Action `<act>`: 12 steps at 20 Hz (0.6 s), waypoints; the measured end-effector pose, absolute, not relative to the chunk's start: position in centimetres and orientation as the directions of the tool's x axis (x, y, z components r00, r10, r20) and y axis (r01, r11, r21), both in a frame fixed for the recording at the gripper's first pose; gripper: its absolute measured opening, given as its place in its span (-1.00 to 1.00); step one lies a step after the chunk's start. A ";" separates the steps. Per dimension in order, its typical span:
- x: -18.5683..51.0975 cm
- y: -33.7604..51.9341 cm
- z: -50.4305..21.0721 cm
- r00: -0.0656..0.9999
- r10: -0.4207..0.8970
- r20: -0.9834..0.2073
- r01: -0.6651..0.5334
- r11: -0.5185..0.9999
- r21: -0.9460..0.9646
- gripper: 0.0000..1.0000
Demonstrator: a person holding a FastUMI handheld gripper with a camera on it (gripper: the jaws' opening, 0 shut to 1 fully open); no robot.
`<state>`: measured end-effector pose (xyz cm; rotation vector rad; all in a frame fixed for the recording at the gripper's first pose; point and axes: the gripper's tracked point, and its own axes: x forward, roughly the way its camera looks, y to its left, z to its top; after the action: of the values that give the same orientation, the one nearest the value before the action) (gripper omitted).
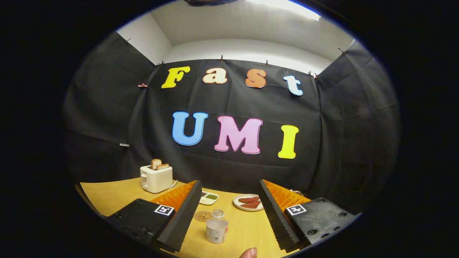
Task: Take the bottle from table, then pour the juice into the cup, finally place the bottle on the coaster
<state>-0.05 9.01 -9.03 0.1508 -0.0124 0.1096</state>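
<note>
Holding nothing, your gripper (229, 215) hangs above the table (107, 195) with its fingers spread wide, low in the frame. Between them, nearest you, stands the cup (216, 230), a pale translucent one; you cannot tell from here whether anything is in it. Just behind the cup is the bottle (218, 214), small and clear with a light cap, its contents too small to make out. Beside the bottle, toward your left finger, lies the coaster (202, 216), round and brown, flat on the wood, with nothing on it. At the bottom edge of the frame, below the cup, a fingertip (249, 253) pokes in.

Farther back, a white plate (247, 202) holds two reddish-brown pieces, close to your right finger. A small white dish (209, 197) with green stuff in one compartment sits by the tip of your left finger. At lower left a white toaster (156, 178) stands with two slices of bread poking up, its cord trailing right.

Your table is yellow wood. Black cloth (107, 118) walls the booth, with white wall and a ceiling light above.
</note>
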 end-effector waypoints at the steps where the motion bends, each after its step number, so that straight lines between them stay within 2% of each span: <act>1: 0.1 9.8 -10.4 0.993 0.118 0.009 -0.118 0.980 0.160 0.94; 5: 0.9 11.7 -15.9 0.991 0.123 -0.049 -0.113 0.980 0.167 0.94; 12: 3.5 13.2 -23.5 0.990 0.043 -0.134 -0.020 0.986 0.165 0.94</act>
<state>3.54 13.20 -23.51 0.1640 0.1376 0.0316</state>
